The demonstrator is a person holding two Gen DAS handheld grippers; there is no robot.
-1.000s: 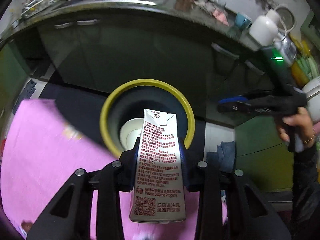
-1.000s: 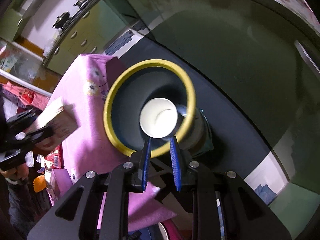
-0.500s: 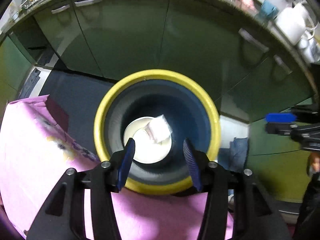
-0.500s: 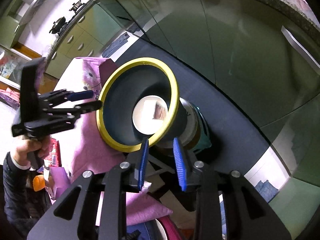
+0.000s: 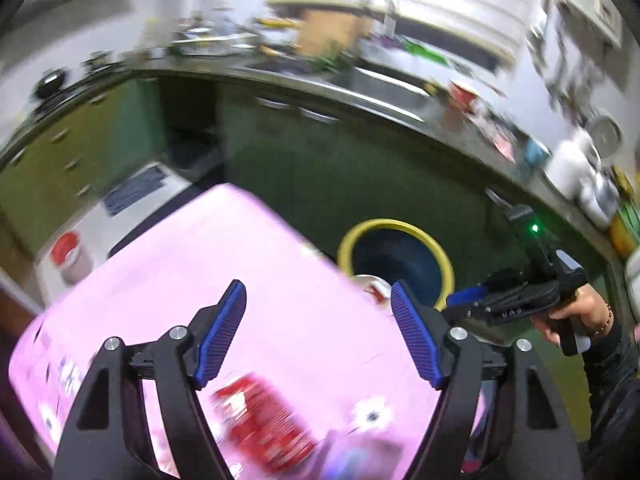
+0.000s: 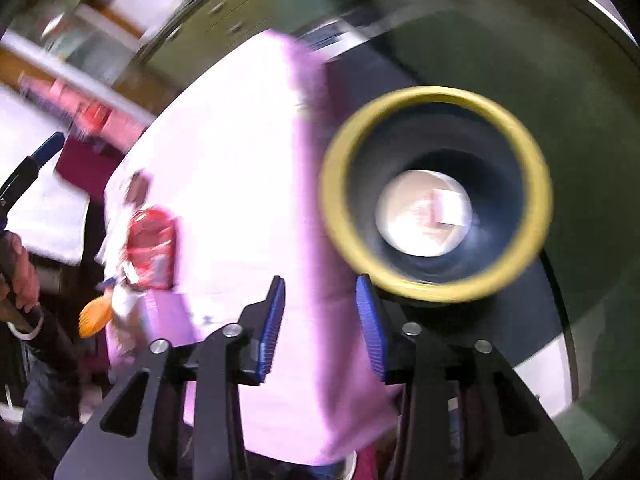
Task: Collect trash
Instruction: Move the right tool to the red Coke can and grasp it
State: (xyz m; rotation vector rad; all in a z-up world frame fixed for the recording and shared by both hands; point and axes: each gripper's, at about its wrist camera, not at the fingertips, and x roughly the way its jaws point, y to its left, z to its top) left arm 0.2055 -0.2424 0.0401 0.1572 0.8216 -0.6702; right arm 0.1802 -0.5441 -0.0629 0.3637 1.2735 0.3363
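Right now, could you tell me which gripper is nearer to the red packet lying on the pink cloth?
Left. The left gripper hangs open just above the red packet; the right gripper, also open, sits off beside the yellow-rimmed bin.

Heavy motion blur, fisheye-warped edges – bright indoor light, tablecloth (image 5: 280, 280) overexposed.

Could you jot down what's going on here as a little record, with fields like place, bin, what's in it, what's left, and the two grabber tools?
Place: blurred kitchen, green cabinets.
Table: pink cloth.
Bin: yellow-rimmed bin beside the table.
In bin: white cup and a carton, blurred.
Left on table: red packet.
Left gripper: open, empty, jaws just opened wider.
Right gripper: open, empty, jaws just opened.
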